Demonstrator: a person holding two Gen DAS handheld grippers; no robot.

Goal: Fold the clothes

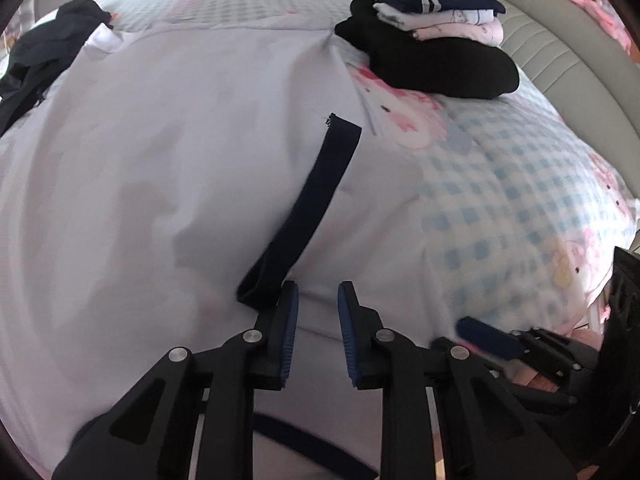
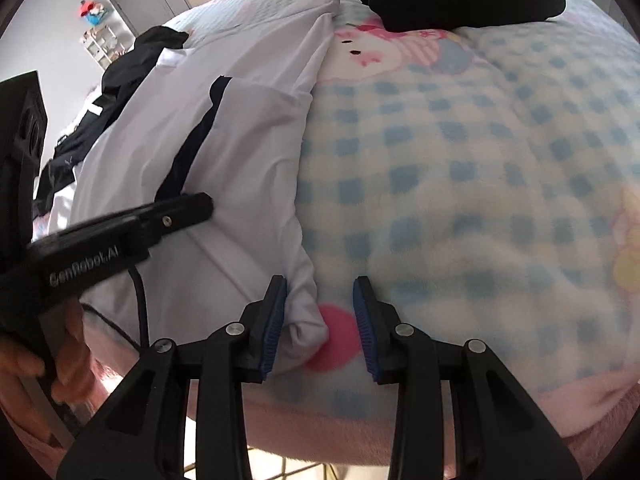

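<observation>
- The white garment [image 1: 168, 184] lies spread on the bed [image 1: 520, 184], partly folded, its right side already turned in, probably to narrow it before a lengthwise fold
- The left tool [image 1: 318, 312] hangs over the near hem with its jaws apart and nothing between the pads; the dark stripe [image 1: 316, 196] ends just beside its left finger
- The right tool [image 2: 320, 320] straddles the bunched near corner of the garment [image 2: 308, 320]; the cloth touches the left pad, yet the right pad stands clear, so it is released rather than grasping
- Both tools at the near edge suggest a pick-up of the hem to fold it away
- The cloth is thin, white, softly creased, with a navy stripe running toward the far end
- A stack of folded clothes [image 1: 436, 12] sits at the far right, unfolded dark clothes [image 1: 44, 44] at the far left
</observation>
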